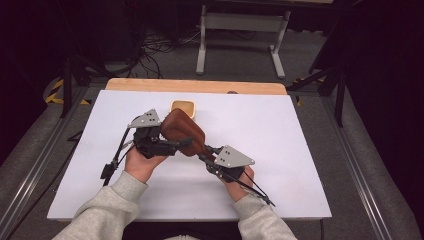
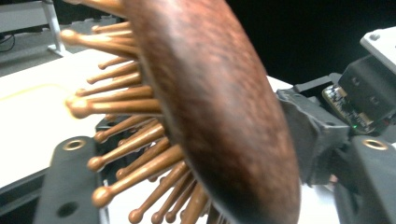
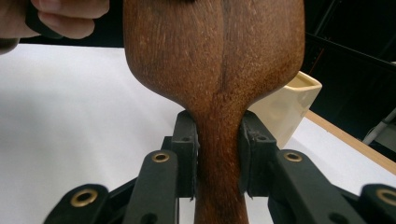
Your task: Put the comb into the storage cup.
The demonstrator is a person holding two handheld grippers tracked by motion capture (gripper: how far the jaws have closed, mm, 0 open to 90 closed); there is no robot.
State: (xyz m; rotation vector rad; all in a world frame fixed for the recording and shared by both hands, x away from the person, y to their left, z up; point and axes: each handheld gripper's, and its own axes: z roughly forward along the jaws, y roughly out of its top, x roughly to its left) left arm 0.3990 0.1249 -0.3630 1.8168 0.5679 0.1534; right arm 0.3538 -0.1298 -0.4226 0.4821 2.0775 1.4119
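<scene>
A dark brown wooden hairbrush [image 1: 182, 131] with wooden pins is held up over the white table top [image 1: 290, 150]. My right gripper [image 1: 202, 152] is shut on its handle; in the right gripper view both pads clamp the narrow neck [image 3: 217, 154] below the wide head [image 3: 215, 70]. My left gripper [image 1: 172, 143] straddles the head from the left. In the left gripper view the head [image 2: 219, 107] stands edge-on between the jaws, its pins [image 2: 126, 154] reaching the left jaw and its smooth back against the grey pad [image 2: 313, 135] on the right.
A small cream square cup [image 1: 183, 107] stands just behind the brush, near the table's far wooden edge [image 1: 195, 86]; it also shows in the right gripper view [image 3: 285, 112]. A white desk frame [image 1: 240, 30] and cables lie on the floor beyond.
</scene>
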